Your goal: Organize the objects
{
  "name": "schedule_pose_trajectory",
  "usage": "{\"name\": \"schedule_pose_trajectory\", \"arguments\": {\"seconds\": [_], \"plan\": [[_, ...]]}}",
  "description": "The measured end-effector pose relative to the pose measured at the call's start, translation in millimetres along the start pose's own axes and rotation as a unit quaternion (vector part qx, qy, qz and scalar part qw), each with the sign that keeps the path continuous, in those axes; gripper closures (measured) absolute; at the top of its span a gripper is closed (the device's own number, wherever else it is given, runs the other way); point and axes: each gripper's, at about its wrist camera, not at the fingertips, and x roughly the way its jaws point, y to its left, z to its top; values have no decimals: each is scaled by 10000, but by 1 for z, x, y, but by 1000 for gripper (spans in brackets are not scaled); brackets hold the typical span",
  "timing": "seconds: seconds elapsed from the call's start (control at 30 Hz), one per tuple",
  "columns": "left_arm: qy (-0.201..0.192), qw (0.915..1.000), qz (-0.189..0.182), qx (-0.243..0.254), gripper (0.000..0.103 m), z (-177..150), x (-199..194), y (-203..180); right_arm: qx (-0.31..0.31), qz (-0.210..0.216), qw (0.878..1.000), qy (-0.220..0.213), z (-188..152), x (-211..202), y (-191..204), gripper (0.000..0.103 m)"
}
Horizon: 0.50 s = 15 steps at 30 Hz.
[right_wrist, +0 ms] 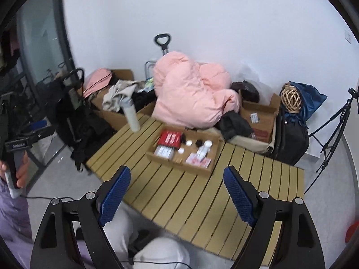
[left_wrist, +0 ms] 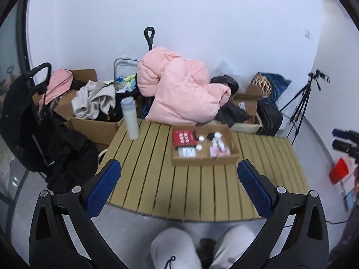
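Right up front, the slatted wooden table (left_wrist: 258, 174) fills the middle of the room, with a pink puffy jacket (left_wrist: 179, 89) heaped on the clutter just behind its far edge. Cardboard boxes of clothes (left_wrist: 94, 103) sit to the left of that heap. On the table's far half lies a shallow cardboard tray (left_wrist: 204, 160); inside it, a red packet (left_wrist: 184, 137) occupies the left part and small white bottles (left_wrist: 217, 142) with loose white caps cluster toward the right. A tall white bottle (left_wrist: 130, 118) stands upright at the table's far-left corner, well apart from the tray. Both tools hover over the near edge, above the person's knees. The left gripper (left_wrist: 179, 186) has its jaws spread wide with nothing between them, and the right gripper (right_wrist: 177, 192) likewise gapes, holding nothing.
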Motion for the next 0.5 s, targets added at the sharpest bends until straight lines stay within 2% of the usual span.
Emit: {"name": "schedule_pose_trajectory", "arguments": {"seconds": [0.1, 0.17, 0.27, 0.33, 0.37, 0.43, 0.5], "plan": [[-202, 9998, 11, -29, 0, -53, -10, -1, -51, -231, 9995, -205, -42, -10, 17, 15], [-420, 9991, 92, -70, 0, -95, -16, -2, -116, -418, 9981, -427, -82, -13, 35, 15], [-717, 9970, 166, 255, 0, -161, -17, -8, -196, -465, 9971, -574, -146, -7, 68, 15], [-625, 9961, 561, 287, 0, -201, -12, -13, -390, -539, 9955, -677, -187, 2, 90, 15], [-619, 9957, 634, 271, 0, -215, -13, -15, -377, -671, 9948, -674, -208, 9, 100, 15], [-602, 9956, 661, 269, 0, -247, -18, -21, -281, -774, 9952, -530, -244, 23, 119, 15], [-468, 9963, 659, 304, 0, -271, -21, -29, 97, -572, 9972, -472, -272, 34, 130, 15]]}}
